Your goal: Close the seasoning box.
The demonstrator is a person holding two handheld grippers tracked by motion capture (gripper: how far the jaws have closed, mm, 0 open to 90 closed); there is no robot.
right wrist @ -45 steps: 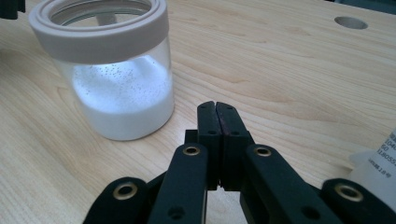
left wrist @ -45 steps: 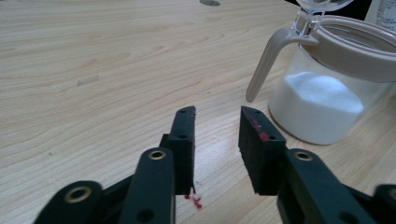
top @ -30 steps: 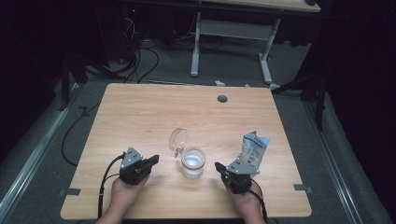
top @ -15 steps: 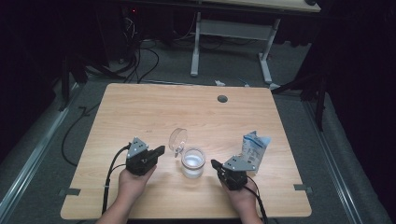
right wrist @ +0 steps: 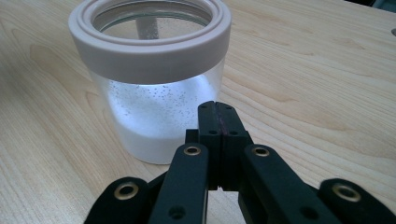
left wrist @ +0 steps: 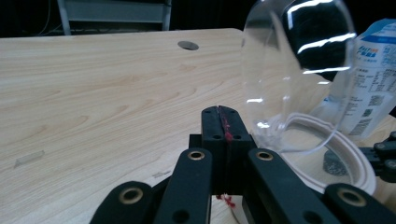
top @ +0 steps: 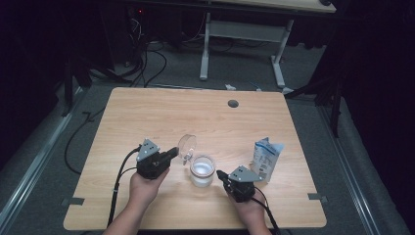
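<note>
My left gripper [top: 172,152] sits near the front edge of the table [top: 147,112], left of centre, its jaws pressed fully together with nothing between them. A thread of red shows along the seam where the jaws meet in the left gripper view; I cannot tell what it is. Its tips point at the lid [top: 186,146], a clear hinged dome standing open and tilted up from the jar [top: 202,170]. From above the tips look to be just beside the lid, but whether they touch it I cannot make out. In the left gripper view the lid [left wrist: 299,70] is cut off at the top edge, and its glass is all reflections, so its rim is hard to follow.

The jar stands near the middle of the front edge, between my two grippers. It has a pale ring round the mouth and white powder in the lower part; the far wall is hidden behind the haze on the glass in the right gripper view [right wrist: 154,84].

My right gripper [top: 220,175] lies just right of the jar, jaws also shut tight and empty, tips close to its wall without a clear touch.

Farther right, toward the right edge, stands a pouch [top: 265,157], its print too small to read.
</note>
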